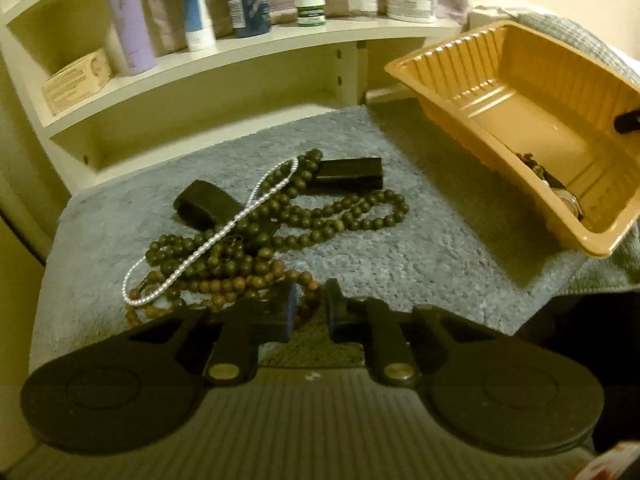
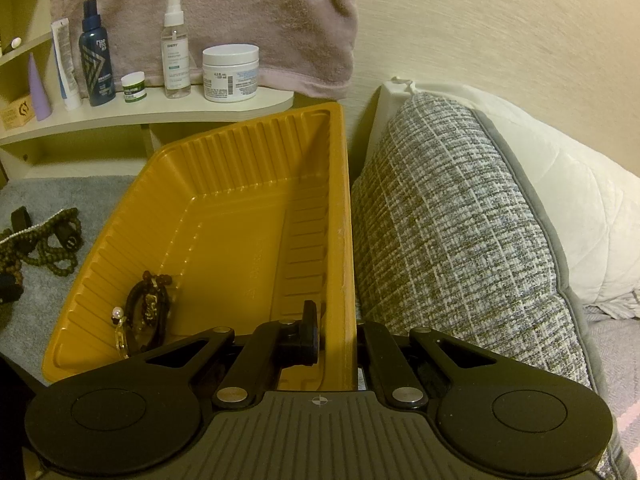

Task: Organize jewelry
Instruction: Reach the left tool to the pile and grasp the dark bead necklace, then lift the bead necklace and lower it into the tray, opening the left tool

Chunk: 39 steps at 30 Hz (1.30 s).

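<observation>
My left hand-held gripper (image 1: 310, 312) is pinched on what looks like the brown bead strand (image 1: 240, 282) in the jewelry pile (image 1: 256, 220); right hand-held gripper (image 2: 338, 334) clamps the tray (image 2: 256, 184) wall, tilting it to receive.

1. Towel (image 1: 400, 248) covers the work surface; a heap of bead necklaces (image 1: 256, 232) lies on its left part, with a pearl strand (image 1: 224, 236) draped across the heap
2. Two strap pieces sit at the back of the heap: one (image 1: 204, 204) to the left, one (image 1: 348, 172) to the right
3. Left gripper (image 1: 310, 312) sits at the heap's near edge, a bead strand between its jaws
4. Tray (image 1: 448, 76) stands right of the heap, tilted; a few jewelry pieces (image 2: 146, 312) lie in its near left corner
5. Right gripper (image 2: 336, 332) clamps the tray's right wall
6. Shelf (image 1: 248, 56) runs behind towel and tray, with bottles and jars (image 2: 176, 52) on it
7. Cushion (image 2: 460, 240) stands right of the tray, just beside it
</observation>
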Tool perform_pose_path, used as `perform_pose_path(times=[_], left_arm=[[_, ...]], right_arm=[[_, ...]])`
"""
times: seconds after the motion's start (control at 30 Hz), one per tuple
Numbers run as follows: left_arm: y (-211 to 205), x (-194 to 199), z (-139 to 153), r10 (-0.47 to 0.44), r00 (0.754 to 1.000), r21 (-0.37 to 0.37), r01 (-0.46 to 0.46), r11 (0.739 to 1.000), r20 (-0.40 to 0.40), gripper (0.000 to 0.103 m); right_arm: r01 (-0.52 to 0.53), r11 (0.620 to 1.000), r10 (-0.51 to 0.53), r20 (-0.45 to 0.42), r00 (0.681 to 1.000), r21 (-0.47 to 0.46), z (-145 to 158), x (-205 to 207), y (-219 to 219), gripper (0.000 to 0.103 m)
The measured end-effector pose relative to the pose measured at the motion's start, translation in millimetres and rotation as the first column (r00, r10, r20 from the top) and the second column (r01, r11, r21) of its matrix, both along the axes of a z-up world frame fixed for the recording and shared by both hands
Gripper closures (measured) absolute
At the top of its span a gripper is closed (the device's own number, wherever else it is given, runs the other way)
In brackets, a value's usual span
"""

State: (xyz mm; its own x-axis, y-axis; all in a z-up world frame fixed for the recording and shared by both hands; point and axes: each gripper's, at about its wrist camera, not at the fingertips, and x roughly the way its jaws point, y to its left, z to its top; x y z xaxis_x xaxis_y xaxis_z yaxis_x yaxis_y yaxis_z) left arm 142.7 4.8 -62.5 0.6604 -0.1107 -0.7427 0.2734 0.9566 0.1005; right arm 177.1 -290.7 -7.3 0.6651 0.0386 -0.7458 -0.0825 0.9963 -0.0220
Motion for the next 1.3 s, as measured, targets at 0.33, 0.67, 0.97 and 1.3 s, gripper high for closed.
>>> perform_pose_path(times=[0.33,0.67,0.97,1.3], left_arm=[[17,-7,33,0.006,0.999,-0.058,-0.003,0.998,0.052,0.097],[63,1,101,0.090,0.982,-0.187,-0.058,0.981,0.167,0.097],[76,7,148,0.093,0.961,-0.228,-0.032,0.973,0.261,0.097],[67,15,184,0.058,0.939,-0.254,0.032,0.967,0.339,0.097]], right_arm=[[-0.001,1.000,0.001,0.003,1.000,0.002,-1,0,0,0.099],[0.001,1.000,-0.001,0.007,1.000,0.000,0,0,0,0.099],[-0.002,1.000,0.002,0.014,1.000,0.003,1,1,-1,0.099],[-0.001,1.000,0.001,0.018,1.000,0.005,1,1,0,0.099]])
